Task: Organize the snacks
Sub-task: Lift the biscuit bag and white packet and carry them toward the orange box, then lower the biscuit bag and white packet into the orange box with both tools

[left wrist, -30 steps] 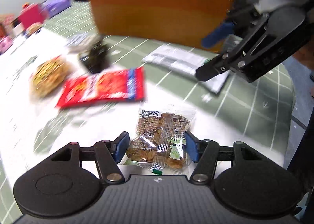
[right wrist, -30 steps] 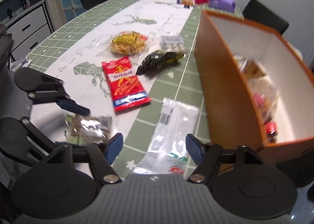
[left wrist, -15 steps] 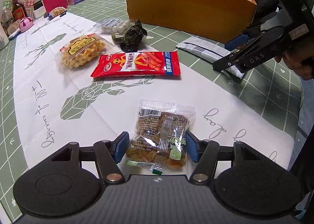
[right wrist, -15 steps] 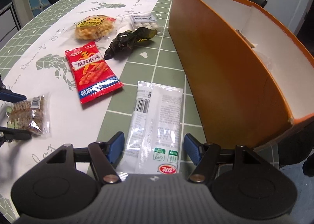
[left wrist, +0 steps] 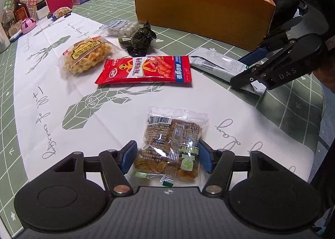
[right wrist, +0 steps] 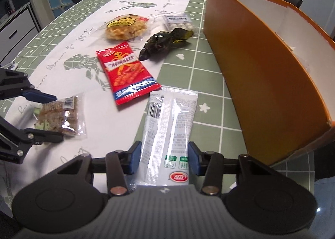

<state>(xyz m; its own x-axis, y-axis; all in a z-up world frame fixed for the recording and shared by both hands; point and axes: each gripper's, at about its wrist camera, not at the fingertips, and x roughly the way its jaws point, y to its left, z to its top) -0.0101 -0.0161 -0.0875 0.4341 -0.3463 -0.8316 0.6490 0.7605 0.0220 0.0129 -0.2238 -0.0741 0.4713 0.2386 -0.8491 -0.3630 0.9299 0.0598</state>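
Over the last second the left gripper (left wrist: 166, 158) has held its place: the clear packet of brown crisps (left wrist: 174, 144) lies between its jaws as before, near end well inside the gap, far end on the white runner (left wrist: 62, 96) beyond the tips. The blue pads (left wrist: 128, 156) stand just beside the wrapper's edges; whether they already press it is hard to say, so I read the jaws as part open and not yet gripping. The real change is on the right. The right gripper (right wrist: 164, 158) has come forward and down, so the long white packet (right wrist: 169, 126), which earlier lay ahead of its tips, now runs between its jaws and under the body; they stand open around it, pads close to both edges, nothing clamped. Right of those jaws and near them stands the orange box (right wrist: 261, 67). Both tools look lined up for a squeeze, and the box seems the likely destination.
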